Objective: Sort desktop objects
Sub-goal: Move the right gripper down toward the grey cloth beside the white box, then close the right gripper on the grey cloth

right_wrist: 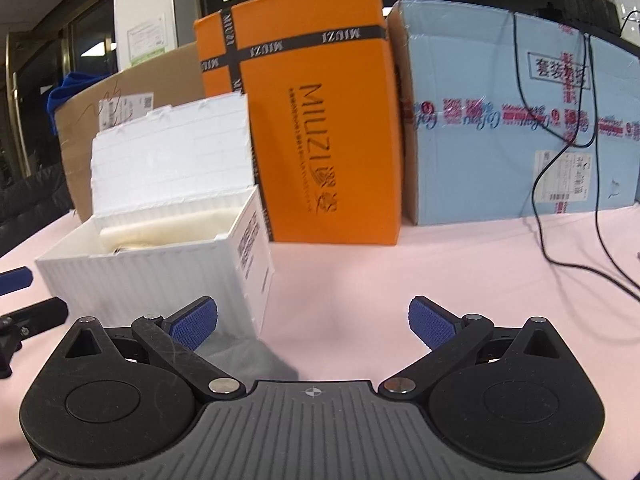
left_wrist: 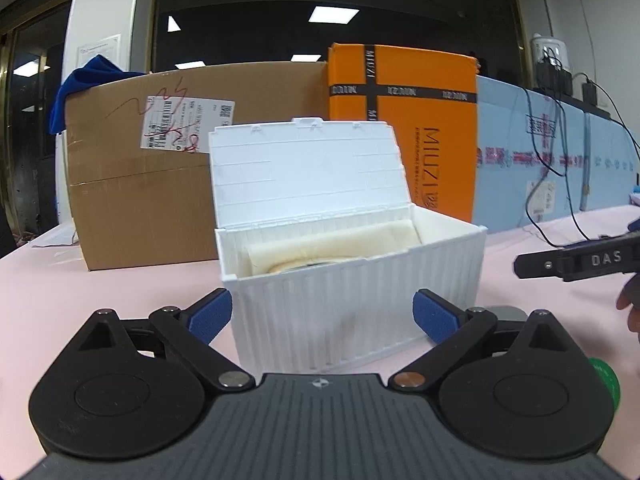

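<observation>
A white ribbed storage box (left_wrist: 352, 300) stands on the pink tabletop with its hinged lid (left_wrist: 308, 172) raised. Cream cloth and a rounded object lie inside it. My left gripper (left_wrist: 322, 316) is open, its blue pads (left_wrist: 210, 316) on either side of the box's front wall, close to it. In the right wrist view the same box (right_wrist: 160, 272) sits at the left, lid up. My right gripper (right_wrist: 313, 322) is open over bare pink table to the right of the box, and nothing lies between its pads. The right gripper's black finger (left_wrist: 576, 262) shows at the left view's right edge.
Behind the box stand a brown carton (left_wrist: 140, 184), an orange MIUZI box (right_wrist: 312, 120) and a light blue box (right_wrist: 520, 120). Black cables (right_wrist: 560, 184) trail over the blue box onto the table. A green object (left_wrist: 606, 380) peeks out by the left gripper. A person's fingers (left_wrist: 630, 304) show at right.
</observation>
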`<state>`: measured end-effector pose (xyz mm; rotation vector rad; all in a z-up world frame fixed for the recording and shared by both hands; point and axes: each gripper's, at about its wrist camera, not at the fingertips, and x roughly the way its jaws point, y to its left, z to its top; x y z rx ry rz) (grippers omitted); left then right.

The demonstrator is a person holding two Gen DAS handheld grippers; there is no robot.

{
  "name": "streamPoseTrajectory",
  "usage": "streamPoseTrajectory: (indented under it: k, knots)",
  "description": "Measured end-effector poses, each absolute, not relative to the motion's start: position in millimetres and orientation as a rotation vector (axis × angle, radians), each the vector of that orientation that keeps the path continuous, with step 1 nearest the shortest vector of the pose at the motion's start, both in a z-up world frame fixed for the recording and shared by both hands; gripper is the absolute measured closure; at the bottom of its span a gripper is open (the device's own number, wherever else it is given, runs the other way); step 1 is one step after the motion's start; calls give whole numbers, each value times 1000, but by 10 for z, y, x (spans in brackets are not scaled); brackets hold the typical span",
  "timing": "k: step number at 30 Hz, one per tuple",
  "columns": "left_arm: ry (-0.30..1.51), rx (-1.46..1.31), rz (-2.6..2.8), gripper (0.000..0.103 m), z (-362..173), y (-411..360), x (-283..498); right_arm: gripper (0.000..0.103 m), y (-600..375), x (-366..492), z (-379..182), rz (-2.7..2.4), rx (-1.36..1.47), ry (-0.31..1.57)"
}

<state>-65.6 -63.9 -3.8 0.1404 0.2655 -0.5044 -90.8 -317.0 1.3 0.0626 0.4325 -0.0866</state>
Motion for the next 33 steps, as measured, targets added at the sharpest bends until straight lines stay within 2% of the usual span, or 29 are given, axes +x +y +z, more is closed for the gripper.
streamPoseTrajectory:
  k: [11, 23, 25, 29, 33]
  knots:
    - [376, 241, -678, 11, -108, -752, -803, 0, -3093, -811, -107, 17, 100, 589]
    - [548, 263, -841, 33, -243, -907, -764, 3, -3076, -707, -191, 75, 152, 653]
    - [566, 260, -867, 35, -256, -926, -767, 7, -3055, -683, -201, 89, 153, 659]
    - [594, 266, -907, 45, -284, -1001, -763, 13, -2998, -651, -221, 101, 133, 669]
    - [591, 271, -919, 51, -297, -1046, -769, 29, -2965, -651, -216, 109, 124, 670]
